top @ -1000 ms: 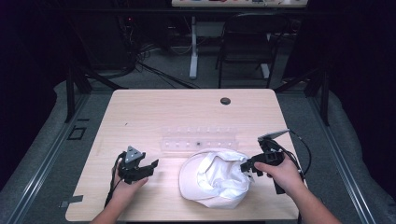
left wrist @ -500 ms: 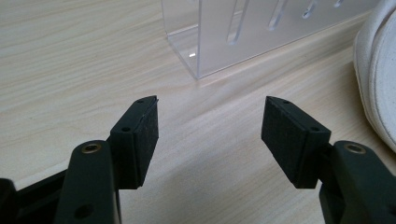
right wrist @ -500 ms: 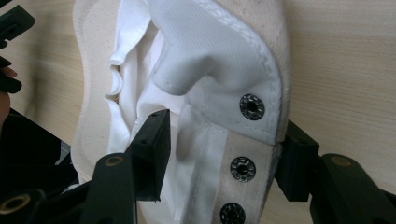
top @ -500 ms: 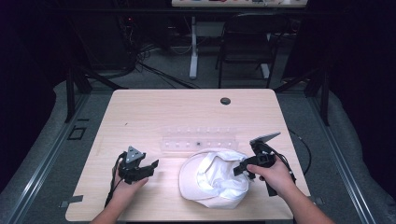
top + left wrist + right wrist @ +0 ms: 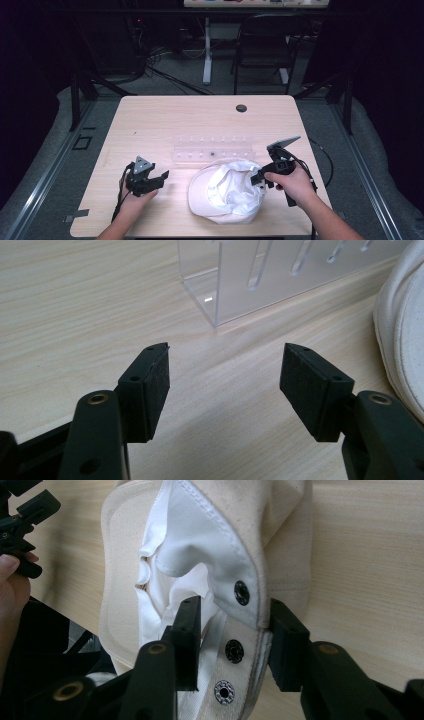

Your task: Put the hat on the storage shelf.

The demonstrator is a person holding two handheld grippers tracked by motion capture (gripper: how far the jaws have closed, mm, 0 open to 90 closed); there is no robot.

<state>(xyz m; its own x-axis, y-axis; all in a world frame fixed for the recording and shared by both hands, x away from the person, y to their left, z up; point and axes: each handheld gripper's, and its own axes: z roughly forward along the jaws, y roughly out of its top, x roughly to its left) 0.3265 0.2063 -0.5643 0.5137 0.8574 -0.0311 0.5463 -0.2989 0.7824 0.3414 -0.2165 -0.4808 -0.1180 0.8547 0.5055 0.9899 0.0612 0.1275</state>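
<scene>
A person's right gripper [image 5: 230, 640] straddles the snap-studded band of a white cap [image 5: 227, 190], one jaw inside the lining and one outside the cream fabric; whether the pads actually press the band cannot be told. Three dark snaps [image 5: 241, 592] run along that band between the jaws. The cap lies crown-down near the front edge of a light wooden table [image 5: 165, 120], its white lining facing up. Left of the cap, the left gripper [image 5: 222, 375] rests low over bare wood with its jaws wide apart and nothing between them, held by a hand [image 5: 131, 202]. Just behind the cap sits a clear acrylic rack [image 5: 212, 150] with a row of slots. Farther behind the cap, near the table's far edge, is a dark round grommet [image 5: 241, 108].
</scene>
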